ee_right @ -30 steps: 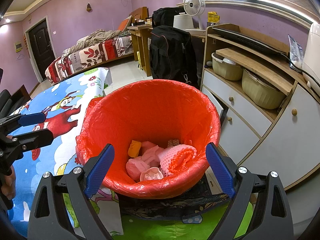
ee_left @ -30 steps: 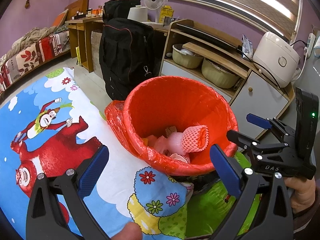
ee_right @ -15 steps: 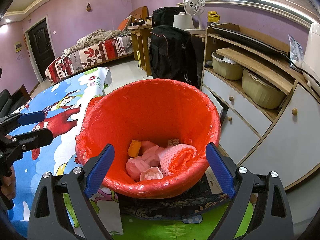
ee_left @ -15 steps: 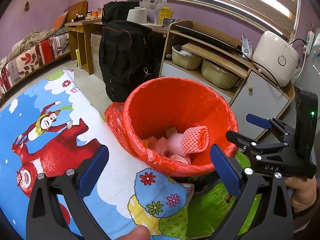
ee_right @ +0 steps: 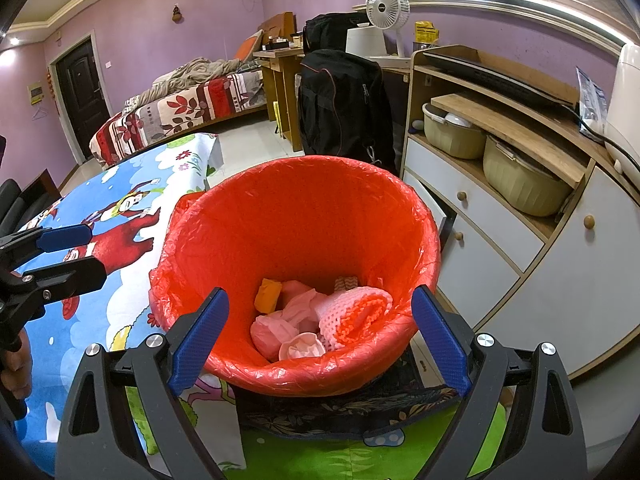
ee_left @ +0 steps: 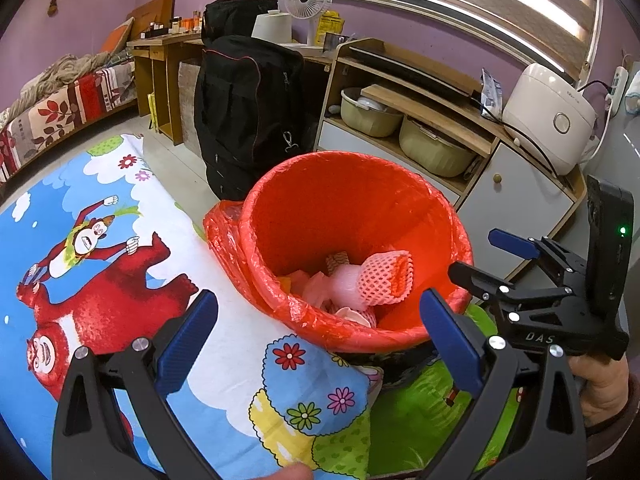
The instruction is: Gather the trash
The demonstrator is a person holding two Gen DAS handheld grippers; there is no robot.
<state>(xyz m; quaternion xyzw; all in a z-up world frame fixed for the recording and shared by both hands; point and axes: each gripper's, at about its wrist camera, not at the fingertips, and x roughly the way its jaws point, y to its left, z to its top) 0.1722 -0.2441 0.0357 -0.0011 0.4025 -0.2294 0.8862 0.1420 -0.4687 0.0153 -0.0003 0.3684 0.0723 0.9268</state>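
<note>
A bin lined with a red plastic bag (ee_left: pixel 316 200) (ee_right: pixel 300 216) stands at the edge of the cartoon tablecloth (ee_left: pixel 100 240). Inside lie a pink foam fruit net (ee_left: pixel 386 278) (ee_right: pixel 356 312), pink crumpled wrappers (ee_right: pixel 280 326) and an orange piece (ee_right: pixel 267 295). My left gripper (ee_left: pixel 320 332) is open and empty, just in front of the bin's near rim. My right gripper (ee_right: pixel 320 328) is open and empty, over the bin's near rim; it also shows in the left wrist view (ee_left: pixel 492 256). My left gripper also shows at the left in the right wrist view (ee_right: pixel 76 252).
A wooden cabinet (ee_right: pixel 500 216) with beige basins (ee_right: pixel 520 176) stands right of the bin. A rice cooker (ee_left: pixel 548 116) sits on top. A black backpack (ee_left: pixel 248 112) leans behind the bin. A bed (ee_right: pixel 180 108) lies at the far left.
Both grippers hold almost still; the left wrist view has shifted only slightly. The trash in the bin has not moved.
</note>
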